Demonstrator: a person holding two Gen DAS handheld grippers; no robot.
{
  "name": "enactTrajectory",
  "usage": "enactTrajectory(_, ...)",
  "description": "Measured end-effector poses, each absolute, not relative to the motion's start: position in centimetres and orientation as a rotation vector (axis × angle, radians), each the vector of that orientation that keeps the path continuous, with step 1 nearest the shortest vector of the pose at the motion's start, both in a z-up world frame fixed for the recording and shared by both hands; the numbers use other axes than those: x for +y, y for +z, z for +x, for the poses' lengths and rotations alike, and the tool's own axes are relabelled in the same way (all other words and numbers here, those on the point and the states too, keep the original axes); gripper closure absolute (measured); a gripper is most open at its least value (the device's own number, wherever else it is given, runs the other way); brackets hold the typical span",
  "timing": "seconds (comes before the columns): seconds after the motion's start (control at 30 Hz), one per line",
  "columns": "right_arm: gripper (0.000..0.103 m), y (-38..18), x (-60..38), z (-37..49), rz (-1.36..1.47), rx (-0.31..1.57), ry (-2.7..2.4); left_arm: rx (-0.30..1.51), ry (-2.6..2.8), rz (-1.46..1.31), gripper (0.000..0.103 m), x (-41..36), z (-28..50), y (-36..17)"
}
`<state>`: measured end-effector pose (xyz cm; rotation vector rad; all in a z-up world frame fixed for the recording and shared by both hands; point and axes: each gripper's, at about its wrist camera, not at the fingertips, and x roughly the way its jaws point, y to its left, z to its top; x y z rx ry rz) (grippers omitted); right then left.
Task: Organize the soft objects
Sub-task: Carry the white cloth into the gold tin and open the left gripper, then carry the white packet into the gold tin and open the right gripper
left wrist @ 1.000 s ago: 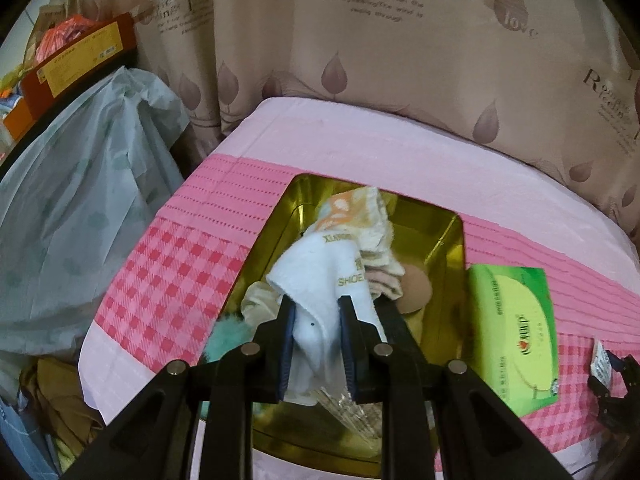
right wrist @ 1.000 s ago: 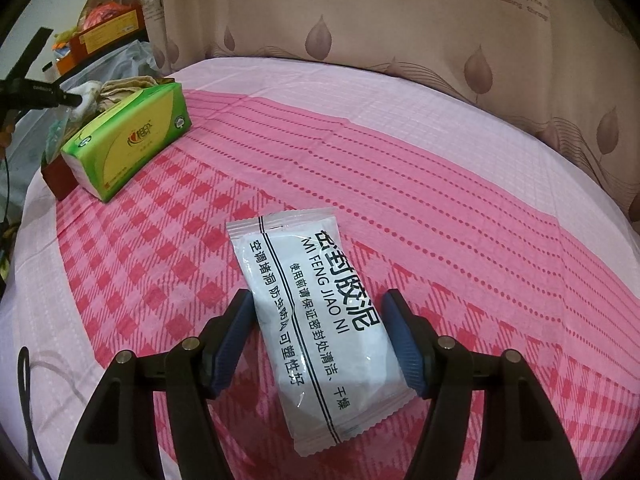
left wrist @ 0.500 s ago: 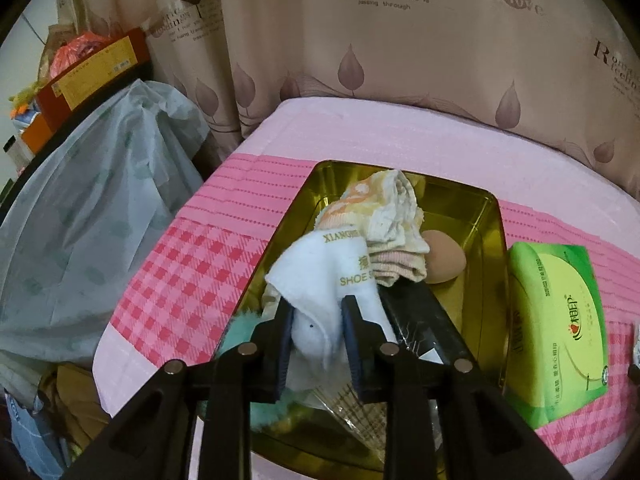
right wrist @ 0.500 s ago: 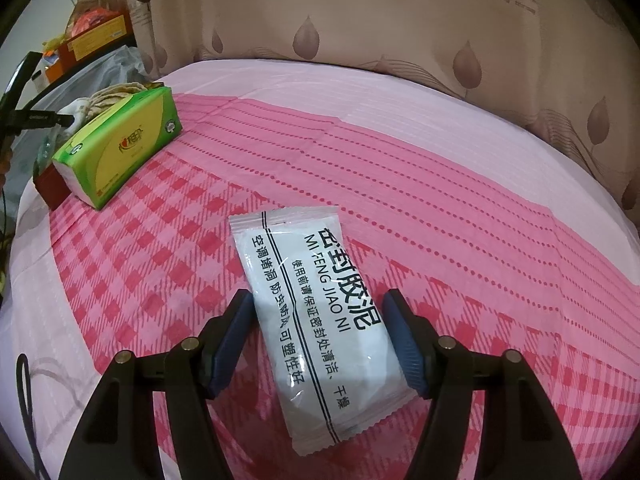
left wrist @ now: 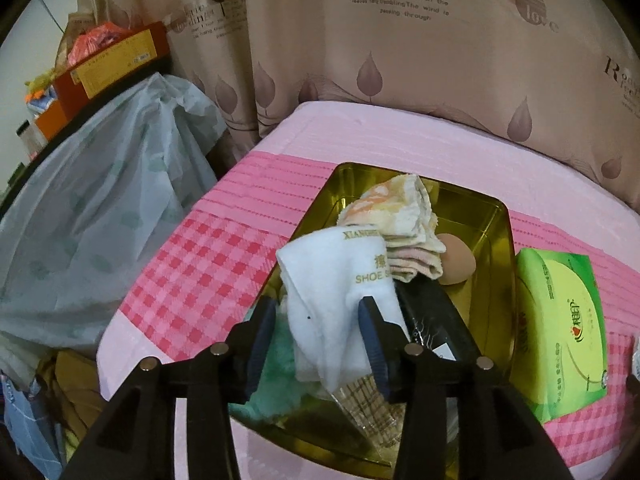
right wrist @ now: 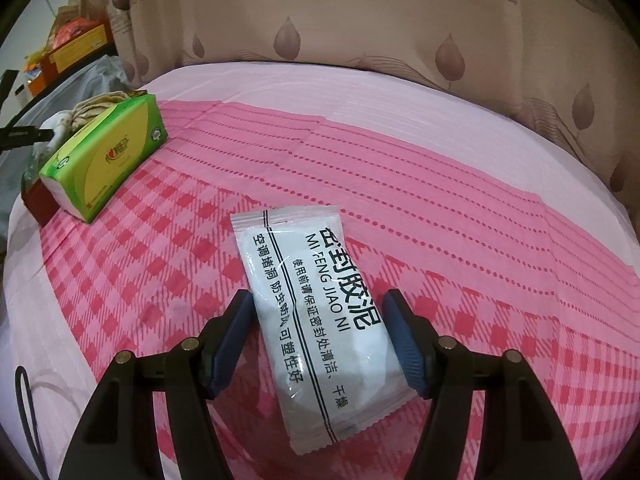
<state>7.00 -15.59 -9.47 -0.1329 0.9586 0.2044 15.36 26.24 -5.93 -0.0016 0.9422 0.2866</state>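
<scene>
Left wrist view: left gripper jaws just opened around the white cloth in the tin, frame centre; right gripper spread beside the packet.

We see a glossy gold metal tin holding a soft white terry cloth (slightly fuzzy). The white sachet looks like smooth, shiny plastic film, lying on a matt woven checked tablecloth.

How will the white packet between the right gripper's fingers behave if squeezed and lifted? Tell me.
The white packet looks glossy, so it may slip against the pads. It lies bulging and soft-looking, so it probably dents and sags rather than staying stiff. The right gripper straddles it, open.
</scene>
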Motion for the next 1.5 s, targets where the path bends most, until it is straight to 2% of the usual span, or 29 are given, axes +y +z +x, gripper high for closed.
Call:
enactTrajectory(0.27, 0.047, -9.2, -14.9, 6.8, -0.119, 0.948, 0.127, 0.882, 0.314, 0.040, 0.059, 25.5, 13.9, -4.7)
enactTrajectory(0.7, 0.048, -4.7, -12.5, 8.1, -0.031, 0.885, 0.094, 0.816, 0.361, 0.003, 0.059, 26.4, 11.9, -2.9)
enactTrajectory(1.03, 0.048, -0.2, -2.5, 11.1, -0.031, 0.831, 0.305, 0.827, 0.432, -0.031, 0.053, 27.9, 9.8, -2.8)
enactTrajectory(1.5, 0.048, -0.7, 11.6, 14.4, -0.136, 0.859, 0.499, 0.848, 0.441, -0.069, 0.053, 28.9, 9.5, -3.3)
